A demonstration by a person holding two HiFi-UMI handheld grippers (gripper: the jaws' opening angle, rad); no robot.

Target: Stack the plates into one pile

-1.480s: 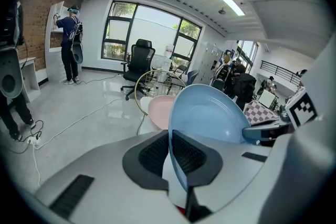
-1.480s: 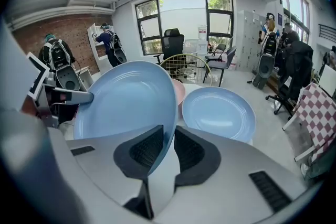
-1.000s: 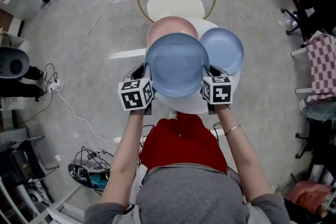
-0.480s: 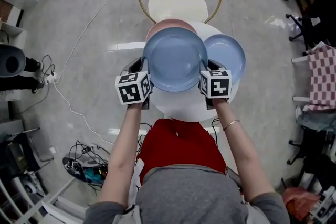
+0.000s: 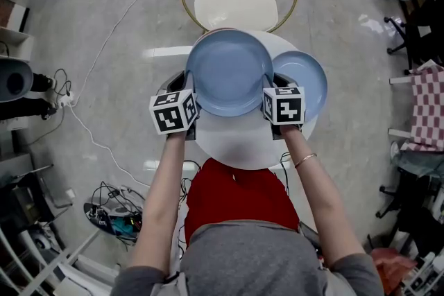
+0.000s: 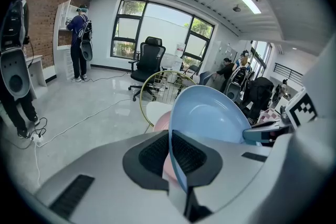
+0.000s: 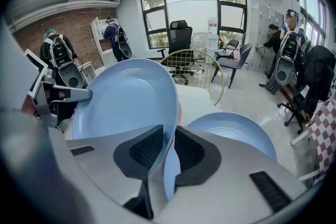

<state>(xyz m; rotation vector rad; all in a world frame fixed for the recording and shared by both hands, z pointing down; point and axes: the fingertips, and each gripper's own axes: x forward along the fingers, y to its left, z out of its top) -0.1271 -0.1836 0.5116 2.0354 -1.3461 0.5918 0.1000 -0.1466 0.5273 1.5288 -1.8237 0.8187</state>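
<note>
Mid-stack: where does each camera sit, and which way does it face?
Head view: on the person's head, steeply down at the white table; both forearms show.
Left gripper view: on the left gripper, along its jaws clamping the large blue plate; no arm shows.
Right gripper view: on the right gripper, along its jaws on the opposite rim.
Shared: that plate, the wire chair.

Large blue plate: glossy, round, face up; you hold it by opposite rims, left claw and right claw, over the pink plate.
Pink plate: nearly covered, on the white tabletop.
Small blue plate: flat on the tabletop, just right of the held one.
</note>
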